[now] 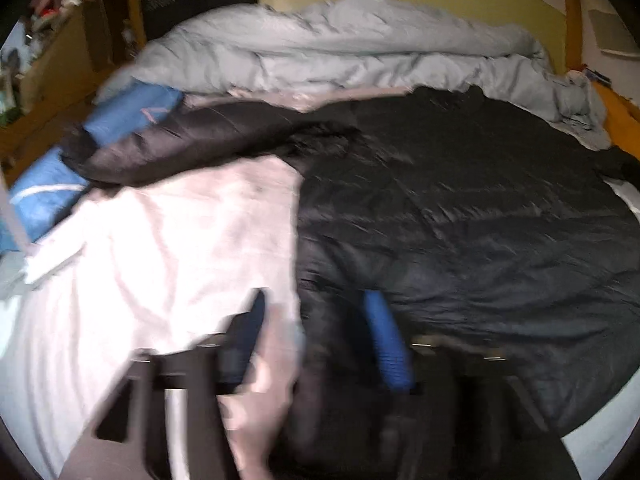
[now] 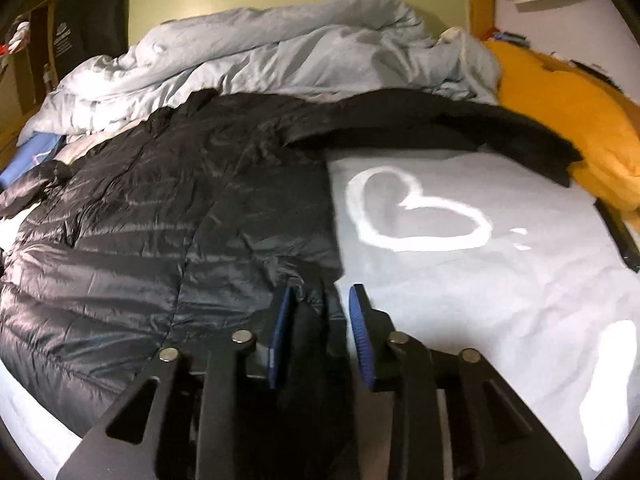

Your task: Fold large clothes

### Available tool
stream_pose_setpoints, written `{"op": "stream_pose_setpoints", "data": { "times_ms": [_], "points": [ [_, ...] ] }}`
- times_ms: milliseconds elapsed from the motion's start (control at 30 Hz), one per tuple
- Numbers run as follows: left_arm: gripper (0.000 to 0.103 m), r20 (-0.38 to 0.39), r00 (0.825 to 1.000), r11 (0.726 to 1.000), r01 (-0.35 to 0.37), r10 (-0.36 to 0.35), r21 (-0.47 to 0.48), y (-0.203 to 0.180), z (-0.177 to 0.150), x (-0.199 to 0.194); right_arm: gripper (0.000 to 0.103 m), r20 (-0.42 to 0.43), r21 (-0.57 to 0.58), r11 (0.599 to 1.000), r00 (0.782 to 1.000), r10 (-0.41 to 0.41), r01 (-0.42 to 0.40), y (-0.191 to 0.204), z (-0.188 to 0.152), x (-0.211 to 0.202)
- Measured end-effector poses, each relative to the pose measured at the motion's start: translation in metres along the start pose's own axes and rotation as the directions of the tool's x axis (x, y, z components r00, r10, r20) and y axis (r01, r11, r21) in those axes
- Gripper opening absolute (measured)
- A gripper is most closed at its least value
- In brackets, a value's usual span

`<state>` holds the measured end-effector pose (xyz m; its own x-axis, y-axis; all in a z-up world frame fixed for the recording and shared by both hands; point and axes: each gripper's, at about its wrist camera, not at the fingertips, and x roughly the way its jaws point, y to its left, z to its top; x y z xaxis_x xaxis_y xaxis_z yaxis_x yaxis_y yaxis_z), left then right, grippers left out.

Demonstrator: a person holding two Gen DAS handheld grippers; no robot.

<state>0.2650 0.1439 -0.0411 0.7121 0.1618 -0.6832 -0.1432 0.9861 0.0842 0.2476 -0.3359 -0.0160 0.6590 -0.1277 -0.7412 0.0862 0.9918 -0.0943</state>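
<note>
Pale grey-blue bedding covers the bed [image 2: 500, 300], with a white heart outline [image 2: 416, 216] printed on the sheet and a crumpled light-blue duvet [image 2: 280, 52] heaped along the far side against a yellow-green wall. An orange cushion [image 2: 568, 128] lies at the right edge. Spread across the middle of the bed is the black puffer jacket [image 2: 160, 220]: shiny, quilted in horizontal bands, lying flat, one sleeve stretched out toward the orange cushion and the other reaching left over a blue folded item [image 1: 132, 110]. A pinkish-white cloth [image 1: 168, 240] lies beside the jacket's left edge, partly under the left sleeve.

Both grippers point forward and down at the jacket's near hem. The left gripper [image 1: 320, 336] is blurred; its blue-padded jaws stand fairly wide apart, straddling the seam where the jacket's edge meets the pink cloth, and whether the pads press on any fabric I cannot tell. The right gripper [image 2: 322, 320] has its jaws narrowly parted, with the jacket's right bottom corner lying between the pads; the left pad sits against the fabric, while the right pad appears clear of it.
</note>
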Motion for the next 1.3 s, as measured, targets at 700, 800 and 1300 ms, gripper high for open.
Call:
{"op": "stream_pose_setpoints", "data": {
  "times_ms": [700, 800, 1300],
  "points": [
    [0.103, 0.406, 0.906, 0.992, 0.099, -0.122, 0.077, -0.047, -0.007, -0.155, 0.103, 0.386, -0.101, 0.994, 0.919, 0.082, -0.046, 0.069, -0.004, -0.141],
    [0.103, 0.411, 0.901, 0.99, 0.106, -0.136, 0.095, -0.055, -0.011, -0.162, 0.103, 0.374, -0.112, 0.99, 0.92, 0.118, -0.082, 0.077, -0.014, -0.145],
    [0.103, 0.379, 0.912, 0.987, 0.126, -0.156, 0.102, -0.069, -0.032, -0.165, 0.103, 0.308, -0.161, 0.979, 0.937, 0.167, -0.121, 0.094, -0.033, -0.142]
  ]
}}
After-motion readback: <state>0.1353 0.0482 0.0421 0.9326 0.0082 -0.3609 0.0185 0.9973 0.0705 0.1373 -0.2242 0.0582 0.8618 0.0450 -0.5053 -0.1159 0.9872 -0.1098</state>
